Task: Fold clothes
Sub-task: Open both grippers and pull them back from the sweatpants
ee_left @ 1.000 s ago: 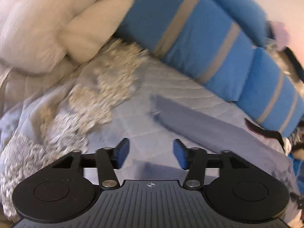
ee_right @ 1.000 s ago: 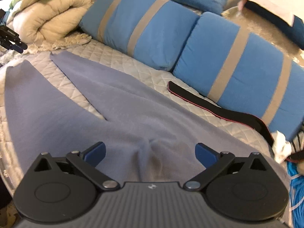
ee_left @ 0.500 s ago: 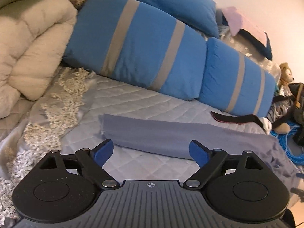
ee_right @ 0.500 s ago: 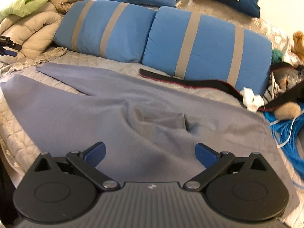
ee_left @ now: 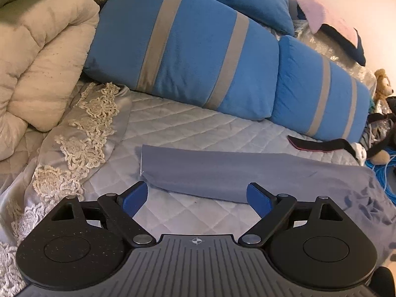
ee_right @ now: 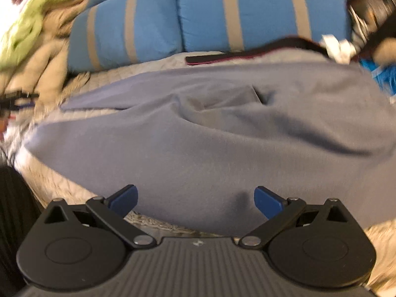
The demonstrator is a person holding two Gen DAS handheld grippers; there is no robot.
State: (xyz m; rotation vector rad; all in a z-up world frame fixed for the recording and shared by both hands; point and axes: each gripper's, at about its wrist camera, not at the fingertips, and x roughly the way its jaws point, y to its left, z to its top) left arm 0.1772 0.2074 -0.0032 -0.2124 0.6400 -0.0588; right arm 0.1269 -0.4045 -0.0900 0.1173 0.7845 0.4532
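Observation:
A pair of grey-blue trousers [ee_right: 210, 136] lies spread on the quilted bed [ee_left: 193, 128], its two legs stretching away to the left in the right wrist view. One trouser leg [ee_left: 222, 170] runs across the left wrist view, its hem end at the left. My left gripper [ee_left: 196, 199] hovers just in front of that leg, open, with nothing between its blue pads. My right gripper [ee_right: 195, 199] stands open above the near edge of the trousers' upper part, pads apart from the cloth. The right wrist view is blurred.
Two blue cushions with grey stripes [ee_left: 198, 57] line the back of the bed. A cream duvet [ee_left: 37, 57] and a lace-edged cover [ee_left: 84, 136] lie at the left. A black strap [ee_left: 319, 146], a soft toy [ee_left: 382, 86] and a blue cord [ee_left: 386, 165] sit at the right.
My left gripper's jaws have widened and its view has rolled level, facing the trouser leg's hem. My right gripper has rolled and sunk toward the trousers' near edge.

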